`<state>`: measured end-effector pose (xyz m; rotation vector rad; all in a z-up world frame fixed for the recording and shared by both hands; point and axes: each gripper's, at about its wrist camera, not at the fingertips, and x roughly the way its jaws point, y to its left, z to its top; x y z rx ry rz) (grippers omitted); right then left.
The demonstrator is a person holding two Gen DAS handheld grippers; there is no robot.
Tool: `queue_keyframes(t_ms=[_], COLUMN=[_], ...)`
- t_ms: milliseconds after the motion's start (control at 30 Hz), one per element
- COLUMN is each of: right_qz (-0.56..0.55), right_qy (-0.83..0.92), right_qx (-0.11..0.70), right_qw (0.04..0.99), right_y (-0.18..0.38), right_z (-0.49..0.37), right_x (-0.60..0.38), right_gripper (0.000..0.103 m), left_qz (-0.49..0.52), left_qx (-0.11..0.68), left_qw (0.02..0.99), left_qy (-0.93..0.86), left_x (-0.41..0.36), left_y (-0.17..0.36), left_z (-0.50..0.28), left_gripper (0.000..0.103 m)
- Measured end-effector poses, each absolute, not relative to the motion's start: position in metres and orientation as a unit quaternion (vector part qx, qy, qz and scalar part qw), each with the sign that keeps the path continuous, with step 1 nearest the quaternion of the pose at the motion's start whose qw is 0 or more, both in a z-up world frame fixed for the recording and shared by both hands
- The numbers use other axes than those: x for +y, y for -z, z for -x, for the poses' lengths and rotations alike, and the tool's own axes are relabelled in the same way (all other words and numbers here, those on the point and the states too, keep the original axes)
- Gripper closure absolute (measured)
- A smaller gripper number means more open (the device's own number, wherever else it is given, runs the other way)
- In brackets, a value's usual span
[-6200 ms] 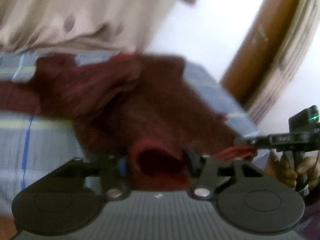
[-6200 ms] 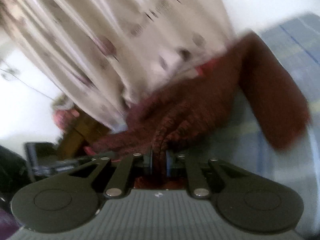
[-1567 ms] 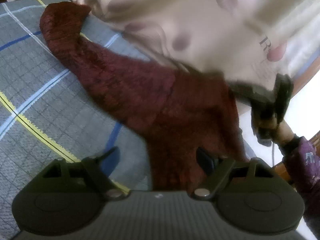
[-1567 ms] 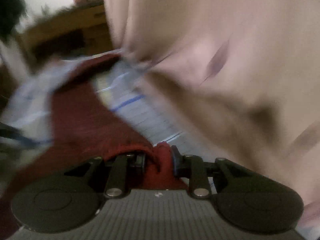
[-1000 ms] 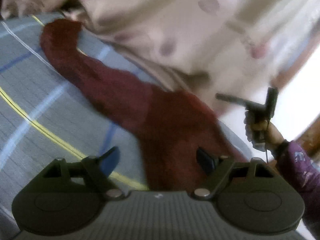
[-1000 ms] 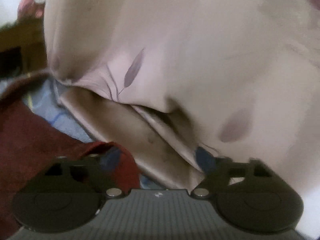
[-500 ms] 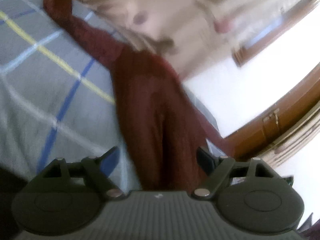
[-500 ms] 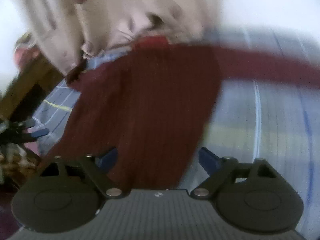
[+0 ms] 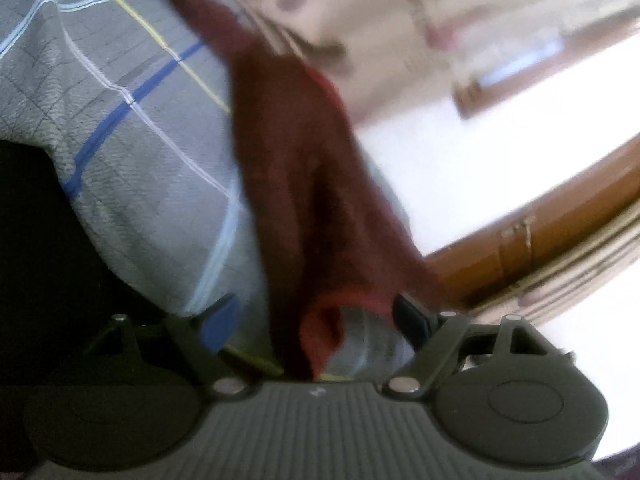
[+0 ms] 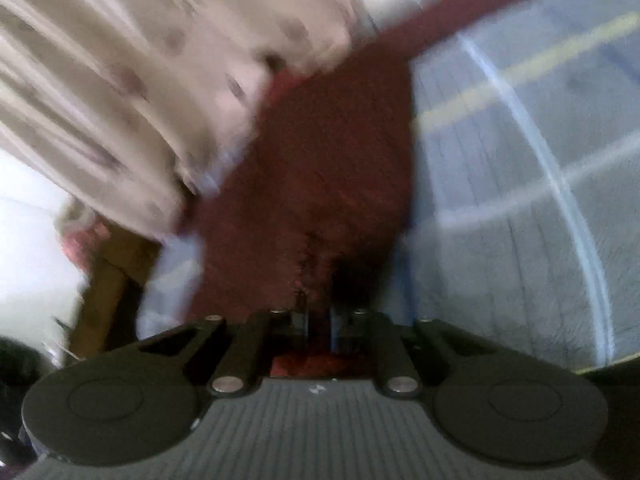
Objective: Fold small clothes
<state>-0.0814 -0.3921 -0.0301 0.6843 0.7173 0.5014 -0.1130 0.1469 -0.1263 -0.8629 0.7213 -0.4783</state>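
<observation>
A dark red knitted sweater [image 9: 288, 152] lies stretched out on a grey checked bedsheet [image 9: 132, 152]. In the left wrist view its near hem curls up between the fingers of my left gripper [image 9: 316, 318], which stands open and wide, its pads clear of the cloth. In the right wrist view the sweater [image 10: 332, 152] runs away from me, one sleeve reaching to the top right. My right gripper [image 10: 319, 322] is closing, its jaws nearly together with the sweater's near edge pinched between the pads. Both views are blurred.
A beige patterned curtain [image 10: 120, 60] hangs beside the far end of the sweater and also shows in the left wrist view [image 9: 360, 8]. A brown wooden frame [image 9: 540, 240] stands at the right. The bedsheet [image 10: 520, 200] drops to a dark edge [image 9: 32, 260] at the left.
My right gripper swung from the curtain to the sweater's near edge and its wide jaws closed on the cloth. My left gripper slid along the sweater to its hem, staying open.
</observation>
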Motion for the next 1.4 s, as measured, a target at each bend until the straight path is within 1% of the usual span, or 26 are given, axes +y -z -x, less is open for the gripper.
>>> queue_keyframes(t_ms=[67,167,233,333,400,533,600,633,667,700,767,800,833,867,933,1000,1067,1133,1200,1233,1267,1367,1400], right_qz=[-0.286,-0.217,-0.209,-0.192,-0.198,-0.215,-0.213,-0.213,-0.213,-0.213,-0.218,-0.226,-0.236,-0.246,-0.269,-0.292,-0.292,-0.265,-0.280,-0.293,-0.294,-0.280,-0.277], right_qy=[-0.218,-0.174,-0.149,-0.117,-0.113,-0.122,-0.130,-0.131,-0.132,-0.134,-0.136,-0.140,-0.148,-0.156,-0.169,-0.196,-0.200,-0.188,-0.169,-0.166,-0.160,-0.161,-0.165], right_qx=[0.295,0.287,0.308,0.350,0.364,0.367,0.367,0.367,0.368,0.368,0.368,0.368,0.367,0.365,0.366,0.367,0.381,0.381,0.371,0.365,0.358,0.354,0.358], right_qw=[0.885,0.916,0.916,0.909,0.903,0.897,0.896,0.896,0.895,0.895,0.894,0.891,0.887,0.884,0.875,0.861,0.854,0.866,0.869,0.868,0.872,0.878,0.876], right_y=[-0.002,-0.012,0.001,0.036,0.053,0.064,0.064,0.063,0.062,0.061,0.059,0.057,0.055,0.053,0.050,0.048,0.051,0.055,0.056,0.056,0.052,0.042,0.041], right_z=[0.095,0.095,0.088,0.081,0.081,0.077,0.076,0.077,0.077,0.076,0.078,0.078,0.081,0.083,0.092,0.101,0.108,0.112,0.108,0.105,0.103,0.095,0.093], right_x=[-0.403,-0.415,-0.428,-0.434,-0.441,-0.441,-0.442,-0.443,-0.442,-0.440,-0.437,-0.435,-0.433,-0.430,-0.424,-0.417,-0.407,-0.400,-0.412,-0.419,-0.425,-0.433,-0.433], right_gripper=[0.088,0.088,0.088,0.089,0.089,0.089,0.089,0.089,0.089,0.089,0.089,0.089,0.089,0.089,0.089,0.089,0.088,0.088,0.089,0.089,0.089,0.089,0.089], left_qz=[0.412,0.411,0.415,0.388,0.394,0.401,0.377,0.356,0.343,0.340,0.342,0.335,0.333,0.327,0.291,0.278,0.277,0.263,0.286,0.306,0.321,0.320,0.337], left_qx=[0.352,0.369,0.375,0.394,0.394,0.374,0.364,0.365,0.368,0.366,0.341,0.325,0.309,0.289,0.248,0.240,0.264,0.274,0.309,0.331,0.335,0.344,0.342], left_qw=[0.804,0.798,0.786,0.791,0.786,0.790,0.801,0.809,0.811,0.815,0.830,0.843,0.852,0.862,0.894,0.905,0.896,0.898,0.876,0.860,0.853,0.845,0.838], left_qy=[0.244,0.241,0.262,0.261,0.266,0.275,0.290,0.293,0.298,0.293,0.279,0.268,0.262,0.257,0.233,0.213,0.226,0.222,0.235,0.240,0.240,0.255,0.260], left_x=[0.140,0.128,0.118,0.101,0.095,0.083,0.074,0.069,0.067,0.070,0.083,0.094,0.103,0.115,0.133,0.146,0.148,0.142,0.134,0.129,0.128,0.112,0.109], left_y=[0.132,0.145,0.152,0.161,0.168,0.175,0.172,0.169,0.165,0.159,0.141,0.126,0.114,0.099,0.066,0.048,0.046,0.058,0.084,0.099,0.111,0.134,0.141], left_z=[0.111,0.102,0.096,0.088,0.081,0.066,0.062,0.062,0.064,0.066,0.076,0.083,0.091,0.100,0.118,0.129,0.130,0.132,0.121,0.113,0.113,0.102,0.097], left_gripper=[0.019,0.019,0.019,0.019,0.019,0.019,0.022,0.051,0.075,0.080,0.082,0.083,0.086,0.086,0.086,0.086,0.086,0.086,0.066,0.038,0.025,0.025,0.025])
